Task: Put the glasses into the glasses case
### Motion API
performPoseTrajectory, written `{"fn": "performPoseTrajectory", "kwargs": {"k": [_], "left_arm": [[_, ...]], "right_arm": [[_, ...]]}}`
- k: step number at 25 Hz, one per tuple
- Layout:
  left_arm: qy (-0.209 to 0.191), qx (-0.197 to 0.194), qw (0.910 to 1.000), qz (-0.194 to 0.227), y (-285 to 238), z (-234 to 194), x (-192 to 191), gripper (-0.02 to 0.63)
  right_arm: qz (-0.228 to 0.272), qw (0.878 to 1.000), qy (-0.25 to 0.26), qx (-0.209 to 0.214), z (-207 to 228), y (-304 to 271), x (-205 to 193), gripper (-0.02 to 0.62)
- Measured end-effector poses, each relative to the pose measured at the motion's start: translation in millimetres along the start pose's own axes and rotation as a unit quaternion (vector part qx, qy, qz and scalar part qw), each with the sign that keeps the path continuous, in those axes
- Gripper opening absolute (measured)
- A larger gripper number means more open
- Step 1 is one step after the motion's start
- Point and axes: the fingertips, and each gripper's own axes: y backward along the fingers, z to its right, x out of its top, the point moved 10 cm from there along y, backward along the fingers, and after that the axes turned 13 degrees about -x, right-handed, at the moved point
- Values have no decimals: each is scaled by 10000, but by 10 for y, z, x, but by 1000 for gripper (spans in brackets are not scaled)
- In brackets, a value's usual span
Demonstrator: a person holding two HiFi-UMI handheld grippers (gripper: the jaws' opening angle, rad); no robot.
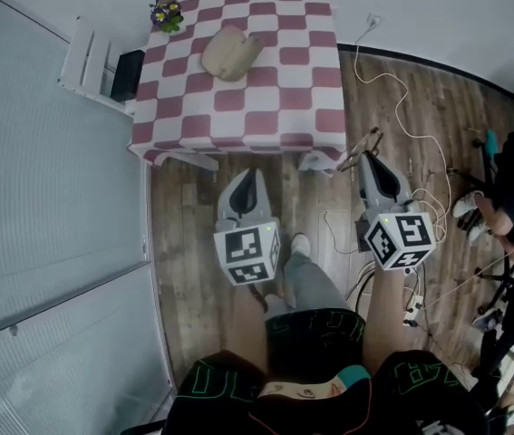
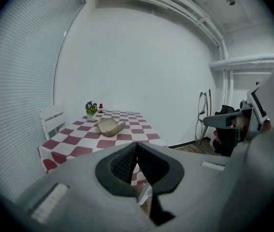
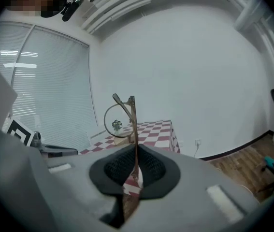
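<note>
While your right gripper (image 3: 135,151) clamps the glasses (image 3: 133,127) upright by one temple, the glasses case (image 1: 231,53) lies on the checked table (image 1: 275,107) at upper centre of the head view, ahead and left of it; your left gripper (image 1: 253,181), closed on nothing, sits nearer.

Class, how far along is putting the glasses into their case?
Done: the glasses are clamped in the right gripper. In hand: they are held over the floor, short of the table. Left: reaching the glasses case on that table and putting them in. The left gripper is shut and empty.
</note>
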Motion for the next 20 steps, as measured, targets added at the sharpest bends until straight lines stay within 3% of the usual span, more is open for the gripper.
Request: {"fn": "performPoseTrajectory", "kwargs": {"k": [13,20], "left_arm": [[-478,98,9979,420,83,78,567,11],[-574,-34,9960,687,89,131,826,9]], "right_arm": [[749,9960,-367,314,8,-126,431,18],[1086,9929,-346,345,31,-74,712,17]]}}
